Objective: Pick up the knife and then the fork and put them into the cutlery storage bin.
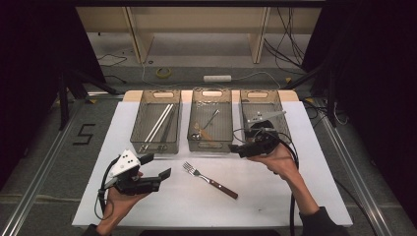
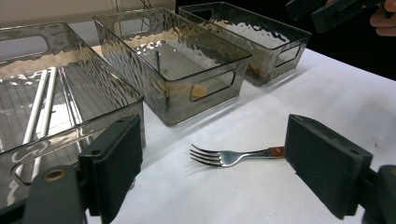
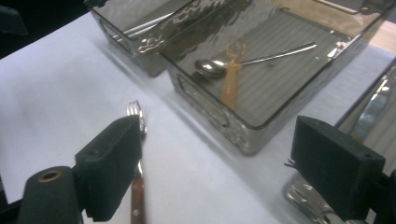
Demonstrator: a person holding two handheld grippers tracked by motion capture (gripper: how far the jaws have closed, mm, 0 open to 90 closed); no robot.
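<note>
A fork (image 1: pixel 209 180) with a brown wooden handle lies on the white table (image 1: pixel 295 196), tines toward the far left. My left gripper (image 1: pixel 156 166) hovers left of it, open and empty; between its jaws (image 2: pixel 215 130) the fork (image 2: pixel 224 156) lies farther off on the table. My right gripper (image 1: pixel 239 149) is held in the air at the front of the middle bin (image 1: pixel 210 145) and right bin (image 1: pixel 281 120), pointing left, open with nothing in it. Past its spread jaws (image 3: pixel 219 130) lie the fork's tines (image 3: pixel 134 112) and the middle bin (image 3: pixel 219 116).
Three smoked clear bins stand in a row at the back. The left bin (image 1: pixel 142 120) holds two white rods (image 1: pixel 160 123). In the middle one lie a metal spoon (image 3: pixel 210 66) and an orange utensil (image 3: pixel 231 79). Metal cutlery (image 1: pixel 265 117) rests in the right bin.
</note>
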